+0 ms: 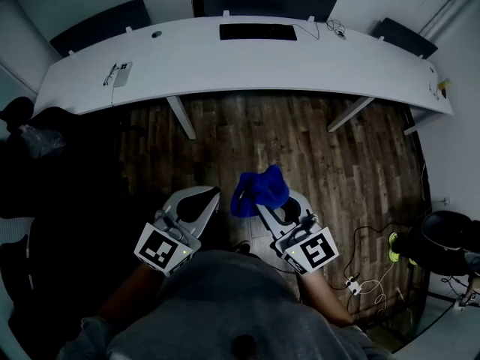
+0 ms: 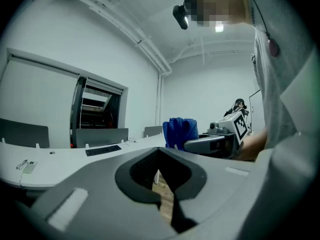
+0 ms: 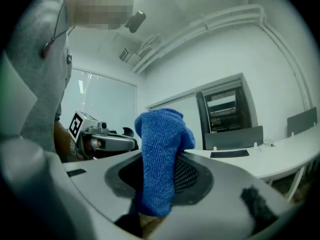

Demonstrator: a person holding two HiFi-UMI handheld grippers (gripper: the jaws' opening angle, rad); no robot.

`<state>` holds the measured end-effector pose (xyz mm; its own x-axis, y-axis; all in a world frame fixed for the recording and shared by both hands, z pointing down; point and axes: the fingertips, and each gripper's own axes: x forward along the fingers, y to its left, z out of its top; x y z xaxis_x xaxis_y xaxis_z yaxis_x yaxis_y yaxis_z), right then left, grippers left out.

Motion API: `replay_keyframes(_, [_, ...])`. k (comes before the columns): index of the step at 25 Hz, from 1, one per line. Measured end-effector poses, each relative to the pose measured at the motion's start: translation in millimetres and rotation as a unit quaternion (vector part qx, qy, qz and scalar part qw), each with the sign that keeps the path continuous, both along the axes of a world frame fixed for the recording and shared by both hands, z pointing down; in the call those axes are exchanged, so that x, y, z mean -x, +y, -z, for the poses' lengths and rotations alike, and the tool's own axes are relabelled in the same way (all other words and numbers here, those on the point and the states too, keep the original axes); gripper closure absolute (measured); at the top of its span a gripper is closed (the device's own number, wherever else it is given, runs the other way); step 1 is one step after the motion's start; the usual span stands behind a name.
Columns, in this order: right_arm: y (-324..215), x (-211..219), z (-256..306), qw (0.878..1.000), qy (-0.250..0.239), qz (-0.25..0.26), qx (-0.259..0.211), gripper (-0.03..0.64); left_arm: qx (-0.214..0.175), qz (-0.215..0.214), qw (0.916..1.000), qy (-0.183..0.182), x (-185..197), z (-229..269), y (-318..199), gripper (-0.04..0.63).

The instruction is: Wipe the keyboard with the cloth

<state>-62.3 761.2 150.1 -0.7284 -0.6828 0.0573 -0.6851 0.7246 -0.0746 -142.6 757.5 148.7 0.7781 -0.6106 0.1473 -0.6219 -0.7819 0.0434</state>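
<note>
While left gripper (image 2: 161,159) fingers meet empty, right gripper (image 3: 157,184) pinches the cloth (image 3: 161,144).

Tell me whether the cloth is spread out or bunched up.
Bunched up: the blue cloth sticks up as a crumpled wad pinched in the right gripper.

Both handheld tools look the same: the left gripper (image 1: 196,207) and right gripper (image 1: 283,212) are pale grey plastic shells, with jaws lined in dark ribbed padding. Each one has a marker cube (image 1: 160,247) at the back with black-and-white squares on it. The person's in a plain grey top (image 1: 225,306) with matching sleeves, plus a small dark camera (image 2: 180,15) up on the head.
</note>
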Motion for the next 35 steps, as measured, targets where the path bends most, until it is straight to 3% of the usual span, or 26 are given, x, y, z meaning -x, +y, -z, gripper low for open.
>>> replay_keyframes(9, [-89, 35, 8, 0.999, 0.031, -0.01, 0.002, 0.485, 0.011, -0.036, 0.9991, 0.019, 22, 5, -87, 0.591])
replay_keyframes(13, [-125, 53, 8, 0.999, 0.041, -0.015, 0.003, 0.485, -0.009, -0.047, 0.9986, 0.023, 36, 2, -127, 0.591])
replay_keyframes(23, [-209, 90, 5, 0.998, 0.04, -0.049, 0.008, 0.485, 0.003, -0.091, 0.9956, 0.021, 61, 6, -203, 0.591])
replay_keyframes(28, [-240, 84, 7, 0.997, 0.036, -0.061, 0.002, 0.485, 0.006, -0.086, 0.996, 0.023, 60, 3, -237, 0.591])
replay_keyframes(35, [-288, 53, 8, 0.998, 0.025, -0.063, -0.012, 0.485, -0.01, -0.085, 0.9962, 0.017, 29, 3, -287, 0.591])
